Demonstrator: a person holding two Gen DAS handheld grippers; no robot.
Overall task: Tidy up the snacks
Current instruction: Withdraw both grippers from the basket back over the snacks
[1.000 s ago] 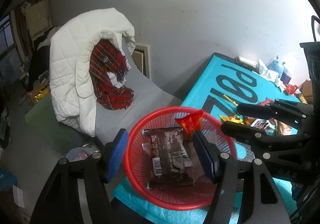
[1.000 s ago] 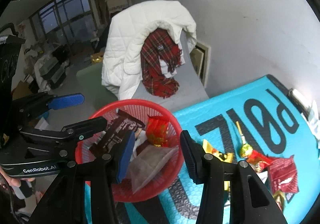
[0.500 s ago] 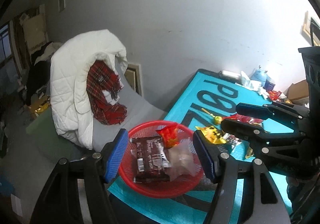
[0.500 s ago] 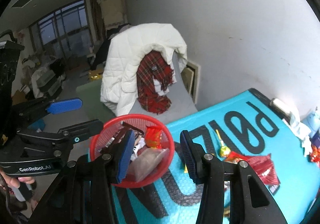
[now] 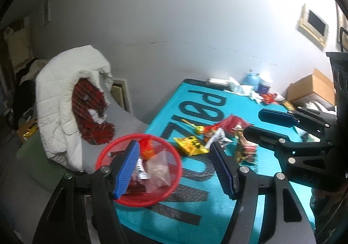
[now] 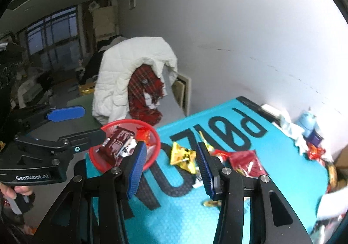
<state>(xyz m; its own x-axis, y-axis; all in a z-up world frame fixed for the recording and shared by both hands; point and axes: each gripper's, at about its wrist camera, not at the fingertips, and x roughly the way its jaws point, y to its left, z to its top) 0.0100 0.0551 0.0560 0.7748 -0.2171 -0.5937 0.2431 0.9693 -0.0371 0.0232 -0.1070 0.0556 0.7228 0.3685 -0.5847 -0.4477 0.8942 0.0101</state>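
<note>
Both grippers are in the air above the near edge of the table (image 5: 228, 207), which is covered by a teal mat (image 6: 282, 157) with large black letters.

Left gripper (image 5: 174, 163): jaws apart, nothing between the blue pads. Right gripper (image 6: 170, 163): jaws apart, a narrower gap, nothing held. In each wrist view the other gripper shows side-on with its fingers spread and empty.

Red mesh basket (image 5: 174, 180) sits at the near left corner of the mat. Inside: brown bar wrapper (image 6: 116, 143), red packet (image 5: 146, 148) against the far rim, clear pouch (image 5: 157, 170) on the right side.

Loose snacks lie mid-mat, right of the basket and apart from it: yellow packet (image 6: 181, 155) nearest the basket; red foil bag (image 6: 246, 161) beyond it to the right; lollipop (image 5: 196, 127) on the black lettering. Motion blur hides the smaller wrappers' details.

Far edge by the wall: blue bottle (image 5: 251, 80), white tissue, more red wrappers. Off the left edge stands a chair with a white quilt (image 6: 121, 74) and a red plaid scarf (image 6: 144, 93).
</note>
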